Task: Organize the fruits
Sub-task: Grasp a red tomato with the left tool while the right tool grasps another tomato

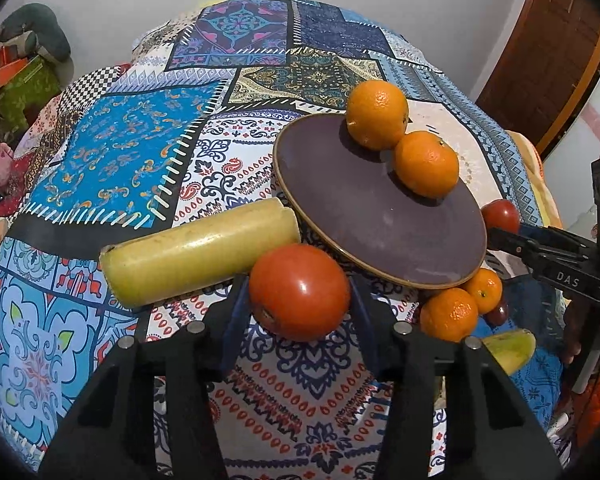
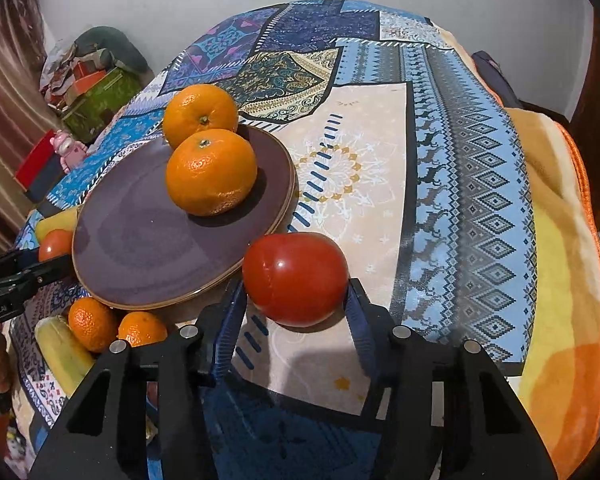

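Observation:
A purple plate (image 1: 364, 216) holds two oranges (image 1: 377, 114) (image 1: 426, 164); it shows in the right wrist view too (image 2: 140, 248) with the oranges (image 2: 200, 114) (image 2: 211, 172). My left gripper (image 1: 300, 292) is shut on a red tomato (image 1: 299, 291) just left of the plate's near rim. My right gripper (image 2: 296, 280) is shut on another red tomato (image 2: 296, 278) at the plate's right rim; it shows in the left view (image 1: 500, 216). Two small oranges (image 1: 449, 314) (image 1: 485, 290) lie by the plate's near edge.
A yellow roll (image 1: 198, 250) lies left of the plate on the patterned tablecloth (image 1: 112, 160). A yellow-green fruit (image 1: 512, 350) lies near the small oranges, and another (image 2: 62, 354) shows in the right view. Cluttered boxes (image 2: 96, 88) stand beyond the table's far left.

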The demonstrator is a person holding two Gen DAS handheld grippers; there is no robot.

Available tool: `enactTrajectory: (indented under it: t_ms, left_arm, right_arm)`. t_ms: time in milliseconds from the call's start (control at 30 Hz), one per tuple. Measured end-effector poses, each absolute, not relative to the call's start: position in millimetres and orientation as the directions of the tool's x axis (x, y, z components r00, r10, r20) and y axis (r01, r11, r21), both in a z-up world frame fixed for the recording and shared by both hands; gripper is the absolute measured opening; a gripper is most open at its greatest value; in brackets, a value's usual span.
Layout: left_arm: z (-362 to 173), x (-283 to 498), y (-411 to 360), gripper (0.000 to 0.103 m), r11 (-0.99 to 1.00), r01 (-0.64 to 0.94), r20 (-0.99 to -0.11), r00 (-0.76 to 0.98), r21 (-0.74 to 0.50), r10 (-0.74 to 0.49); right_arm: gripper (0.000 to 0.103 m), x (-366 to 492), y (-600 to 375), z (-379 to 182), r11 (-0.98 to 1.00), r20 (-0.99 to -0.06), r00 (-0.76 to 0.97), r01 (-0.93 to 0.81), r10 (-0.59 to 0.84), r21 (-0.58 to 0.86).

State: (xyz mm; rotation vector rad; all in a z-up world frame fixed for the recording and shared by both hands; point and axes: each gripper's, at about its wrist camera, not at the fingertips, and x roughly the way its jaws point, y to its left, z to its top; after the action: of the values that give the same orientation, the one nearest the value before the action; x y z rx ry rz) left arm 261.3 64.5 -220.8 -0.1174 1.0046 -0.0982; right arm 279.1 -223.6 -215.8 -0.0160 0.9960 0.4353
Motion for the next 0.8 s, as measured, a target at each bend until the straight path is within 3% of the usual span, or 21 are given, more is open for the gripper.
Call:
enactTrajectory:
  t_ms: [800]
  left_arm:
    - [-166.6,236.8,56.1,0.048,0.987,0.059,-0.771,0.619,-0.149,-0.153]
  right_arm:
    - [0.046,261.4,-199.4,-166.7,0.886,-0.745,0.526,-0.425,0.41,0.188]
